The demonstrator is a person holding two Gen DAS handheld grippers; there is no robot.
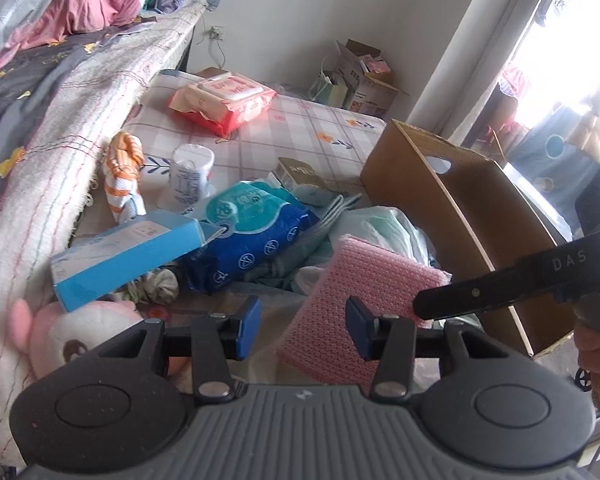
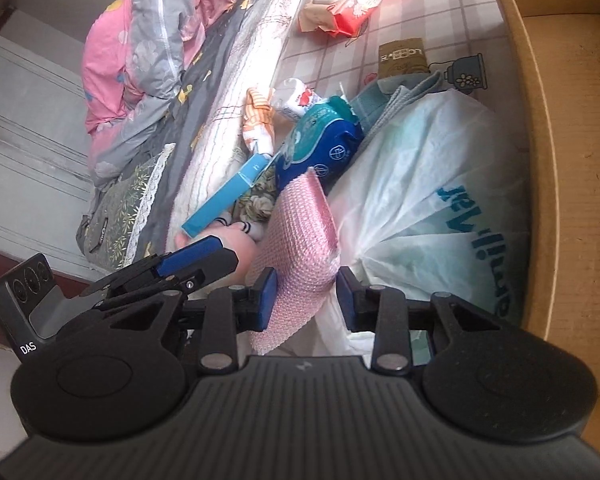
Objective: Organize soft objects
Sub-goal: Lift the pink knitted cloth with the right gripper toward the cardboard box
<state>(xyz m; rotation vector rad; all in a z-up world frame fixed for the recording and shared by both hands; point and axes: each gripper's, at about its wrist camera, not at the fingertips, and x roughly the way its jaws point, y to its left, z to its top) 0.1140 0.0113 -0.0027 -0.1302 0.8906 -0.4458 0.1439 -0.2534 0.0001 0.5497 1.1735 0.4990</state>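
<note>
Pink pad (image 2: 296,240) at near edge of pile, beside box (image 1: 452,200). Right gripper (image 2: 306,300) half-open: left pad touching, right clear, grip unclear. Left gripper (image 1: 302,326) open, empty. Risks: pad slips out; snags bag (image 2: 440,216) underneath.

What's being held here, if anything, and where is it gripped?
The right gripper pinches the pink textured pad by its near edge. The left gripper is open and holds nothing.
</note>
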